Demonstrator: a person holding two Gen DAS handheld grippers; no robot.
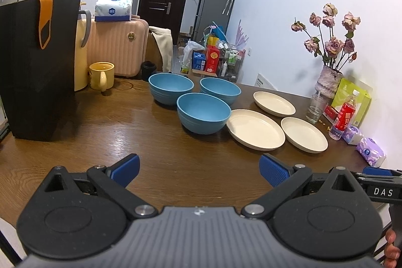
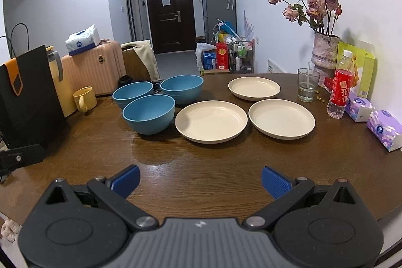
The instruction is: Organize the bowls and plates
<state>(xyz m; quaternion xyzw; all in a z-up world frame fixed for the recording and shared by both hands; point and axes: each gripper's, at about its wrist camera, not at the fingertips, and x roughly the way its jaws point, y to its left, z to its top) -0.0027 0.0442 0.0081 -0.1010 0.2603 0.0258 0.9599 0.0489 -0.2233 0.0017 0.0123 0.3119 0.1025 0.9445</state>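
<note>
With nothing stacked yet, my left gripper [image 1: 199, 171] and right gripper [image 2: 200, 180] hover wide and empty; three blue ribbed bowls [image 2: 148, 114] and three cream shallow plates [image 2: 211, 121] sit separate on the brown wooden table [image 2: 201, 167]; next: grip the nearest bowl's rim

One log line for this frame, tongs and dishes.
left tongs open | right tongs open | three bowls, three plates unstacked | table

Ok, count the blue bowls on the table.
3, none stacked or hidden: nearest blue bowl beside the cream plate, back-left bowl toward the yellow mug, back-right bowl.
</note>
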